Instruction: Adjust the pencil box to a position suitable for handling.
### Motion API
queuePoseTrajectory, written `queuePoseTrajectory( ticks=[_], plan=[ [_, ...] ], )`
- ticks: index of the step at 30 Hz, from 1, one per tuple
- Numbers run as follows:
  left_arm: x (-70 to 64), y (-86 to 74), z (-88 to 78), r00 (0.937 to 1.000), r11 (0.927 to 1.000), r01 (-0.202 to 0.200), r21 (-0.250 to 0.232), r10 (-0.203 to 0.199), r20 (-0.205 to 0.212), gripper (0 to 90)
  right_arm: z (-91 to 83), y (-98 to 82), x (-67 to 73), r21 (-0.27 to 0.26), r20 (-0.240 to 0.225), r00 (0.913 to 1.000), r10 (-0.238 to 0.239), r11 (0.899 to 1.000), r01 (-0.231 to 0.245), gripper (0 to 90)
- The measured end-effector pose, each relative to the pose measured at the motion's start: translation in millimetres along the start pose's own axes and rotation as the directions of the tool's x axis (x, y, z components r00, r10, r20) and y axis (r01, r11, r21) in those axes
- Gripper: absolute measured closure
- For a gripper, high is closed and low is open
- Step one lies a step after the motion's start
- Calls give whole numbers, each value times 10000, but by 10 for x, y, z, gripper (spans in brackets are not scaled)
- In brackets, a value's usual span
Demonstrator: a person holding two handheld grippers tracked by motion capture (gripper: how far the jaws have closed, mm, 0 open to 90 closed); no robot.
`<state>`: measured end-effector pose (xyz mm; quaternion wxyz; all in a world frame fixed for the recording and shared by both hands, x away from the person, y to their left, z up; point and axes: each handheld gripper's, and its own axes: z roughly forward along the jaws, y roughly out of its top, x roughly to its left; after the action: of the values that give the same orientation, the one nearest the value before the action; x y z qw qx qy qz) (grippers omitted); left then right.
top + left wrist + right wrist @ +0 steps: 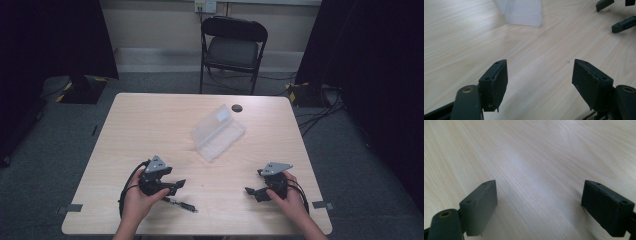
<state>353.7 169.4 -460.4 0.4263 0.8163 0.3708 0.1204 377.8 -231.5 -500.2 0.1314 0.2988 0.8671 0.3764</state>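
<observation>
Nearest the camera, along the front edge of the pale wood-grain worktop (pixel 150 120), the person's left hand (pixel 136 197) holds the left hand-held gripper (pixel 176 184) low over the surface, its two black jaws spread wide with nothing between them. Just beside it lies a thin dark cable end (pixel 182 205), which could snag or be dragged if that hand swings forward. Farther back, near the middle, sits a clear, frosted plastic box with its lid tipped open (pixel 218 131), well apart from both tools; being light and slick, it would probably skid or flip shut under a one-sided push. To the right, the right hand-held gripper (pixel 255 191) is likewise spread and empty, angled toward the left one, so a careless inward move might knock them together.
</observation>
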Motion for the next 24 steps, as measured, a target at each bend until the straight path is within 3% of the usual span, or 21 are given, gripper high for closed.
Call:
queuePoseTrajectory(
  ticks=[1, 5, 6, 9, 15, 20, 21, 22, 24],
  plan=[
    [-24, 55, 83, 9997, 9996, -256, 84, 256, -5, 298, 0, 0, 0, -2, 3, 10000, 7, 10000, -7, 126],
    [-75, 143, 251, 9992, 9990, -367, 245, 364, 141, 304, 0, 0, 0, -2, 5, 10000, 5, 10000, -5, 126],
    [-78, 173, 272, 9984, 9975, -566, 415, 565, 36, 306, 0, 0, 0, -2, 5, 10000, 6, 10000, -6, 126],
    [-96, 212, 333, 9989, 9982, -465, 387, 460, 130, 313, 0, 0, 0, -2, 4, 10000, 7, 10000, -7, 126],
    [-94, 324, 494, 9975, 9969, -703, 351, 702, 46, 336, 0, 0, 0, -1, 4, 10000, 7, 10000, -7, 126],
    [-105, 380, 615, 9979, 9971, -639, 415, 635, 110, 342, 0, 0, 0, -3, 4, 10000, 4, 10000, -4, 126],
    [-103, 410, 671, 9967, 9955, -801, 501, 794, 164, 343, 0, 0, 0, -2, 4, 10000, 8, 10000, -8, 126],
    [-120, 422, 706, 9978, 9967, -649, 478, 643, 152, 346, 0, 0, 0, -2, 4, 10000, 5, 10000, -5, 126],
    [-117, 445, 731, 9965, 9951, -832, 531, 825, 139, 350, 0, 0, 0, -4, 4, 10000, 6, 10000, -6, 126]
  ],
)
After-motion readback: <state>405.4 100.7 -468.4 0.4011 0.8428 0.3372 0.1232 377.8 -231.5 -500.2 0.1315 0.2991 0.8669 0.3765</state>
